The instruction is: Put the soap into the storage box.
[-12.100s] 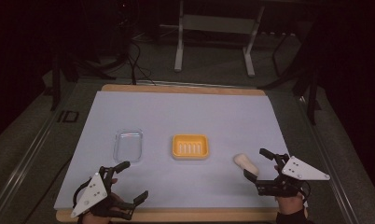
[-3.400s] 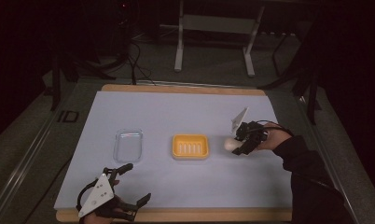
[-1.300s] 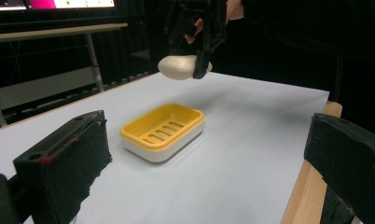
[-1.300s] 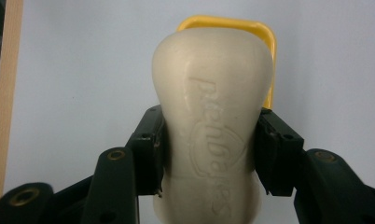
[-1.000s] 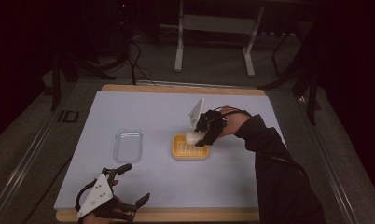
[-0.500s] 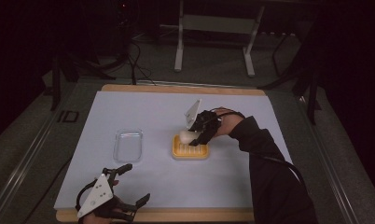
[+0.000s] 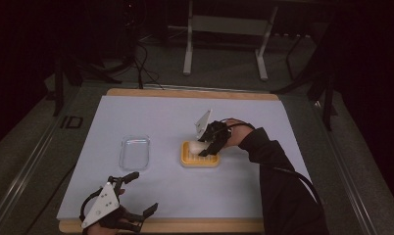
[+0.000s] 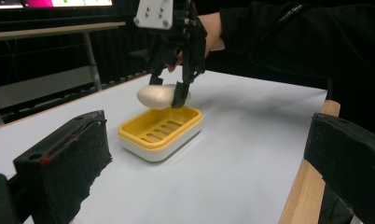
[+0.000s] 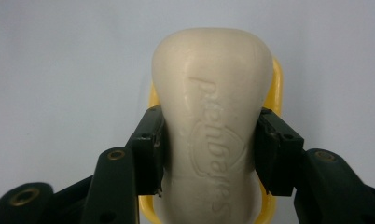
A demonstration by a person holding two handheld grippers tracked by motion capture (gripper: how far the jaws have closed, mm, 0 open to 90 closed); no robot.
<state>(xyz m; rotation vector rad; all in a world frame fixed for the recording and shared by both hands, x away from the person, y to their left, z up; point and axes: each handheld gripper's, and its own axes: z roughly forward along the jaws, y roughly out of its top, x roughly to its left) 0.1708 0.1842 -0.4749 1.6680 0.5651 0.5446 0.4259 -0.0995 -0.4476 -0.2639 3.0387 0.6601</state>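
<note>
While clamped in right gripper jaws — soap bar, embossed lettering unreadable — left gripper jaws apart.

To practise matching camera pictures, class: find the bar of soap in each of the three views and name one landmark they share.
High view: the bar of soap sits just right of centre, over the tray's left end.
Left gripper view: upper middle, clamped just above the tray.
Right gripper view: centre, between the black jaws.
Shared landmark: the yellow soap tray.
</note>
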